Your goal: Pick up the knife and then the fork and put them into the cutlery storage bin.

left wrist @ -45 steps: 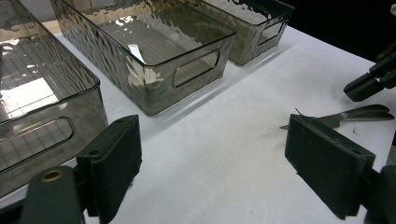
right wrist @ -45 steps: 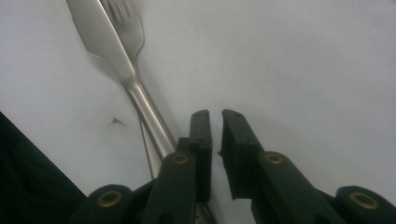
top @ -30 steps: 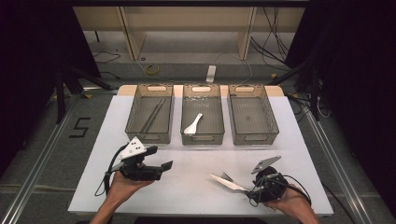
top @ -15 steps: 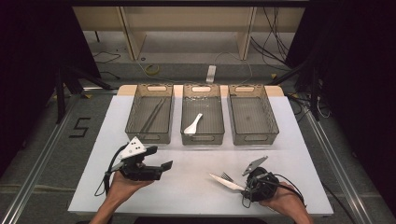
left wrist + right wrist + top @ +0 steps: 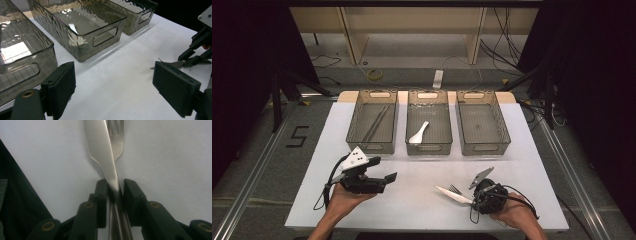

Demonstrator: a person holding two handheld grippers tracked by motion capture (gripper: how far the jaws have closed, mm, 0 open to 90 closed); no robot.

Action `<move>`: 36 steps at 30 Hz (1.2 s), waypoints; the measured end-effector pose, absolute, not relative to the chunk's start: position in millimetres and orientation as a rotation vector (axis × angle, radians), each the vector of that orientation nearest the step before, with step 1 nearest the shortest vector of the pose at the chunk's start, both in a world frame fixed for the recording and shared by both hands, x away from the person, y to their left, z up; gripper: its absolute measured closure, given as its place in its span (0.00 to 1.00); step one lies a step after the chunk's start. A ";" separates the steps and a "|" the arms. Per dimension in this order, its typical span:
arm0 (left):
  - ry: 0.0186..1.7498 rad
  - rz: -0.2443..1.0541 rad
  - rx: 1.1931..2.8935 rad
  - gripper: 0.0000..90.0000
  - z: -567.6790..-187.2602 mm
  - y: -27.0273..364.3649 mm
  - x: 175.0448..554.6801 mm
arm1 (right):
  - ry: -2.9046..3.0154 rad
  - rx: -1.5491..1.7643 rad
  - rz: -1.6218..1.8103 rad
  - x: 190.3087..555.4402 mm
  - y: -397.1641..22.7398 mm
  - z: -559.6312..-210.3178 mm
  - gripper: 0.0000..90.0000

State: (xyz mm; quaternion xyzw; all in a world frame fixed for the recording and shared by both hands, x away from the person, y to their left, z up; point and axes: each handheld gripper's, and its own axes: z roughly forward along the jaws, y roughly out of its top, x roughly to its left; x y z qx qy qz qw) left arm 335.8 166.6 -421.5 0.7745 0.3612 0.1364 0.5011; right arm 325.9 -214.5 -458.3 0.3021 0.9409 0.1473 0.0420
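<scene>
The right tongs (image 5: pixel 113 188) have just been closing, and their two black jaws now stand narrowly either side of the handles of a knife (image 5: pixel 101 152) and a fork (image 5: pixel 115 137), the left pad against the knife handle and the right pad close beside it; whether both pads press fully I cannot tell, but the pair looks gripped. The knife lies across the fork, its blade pointing away over the white bench (image 5: pixel 422 200). In the high view the right tongs (image 5: pixel 472 196) sit near the front right of the bench, with the knife (image 5: pixel 452 194) and fork (image 5: pixel 455 189) sticking out toward the left. The left tongs (image 5: pixel 389 179) are held at the front left, jaws wide apart with nothing between them, as the left gripper view confirms (image 5: pixel 113 87). Three clear bins stand in a row farther back: the left bin (image 5: pixel 357 122) holds dark chopsticks (image 5: pixel 374 124), the middle bin (image 5: pixel 413 150) a white spoon (image 5: pixel 419 133), and the right bin (image 5: pixel 502 125) stands beside them
</scene>
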 end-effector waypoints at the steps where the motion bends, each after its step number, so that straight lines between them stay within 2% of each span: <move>1: 0.873 0.328 1.871 0.20 -421.4 166.5 335.8 | 2.881 0.918 0.445 325.7 -214.0 -458.1 0.83; 7: 0.869 0.322 1.879 0.20 -421.9 165.9 335.8 | 2.902 0.833 0.455 324.7 -213.5 -457.8 0.89; 36: 0.873 0.321 1.851 0.20 -420.2 168.4 335.6 | 2.759 0.886 0.610 332.2 -229.6 -426.1 0.90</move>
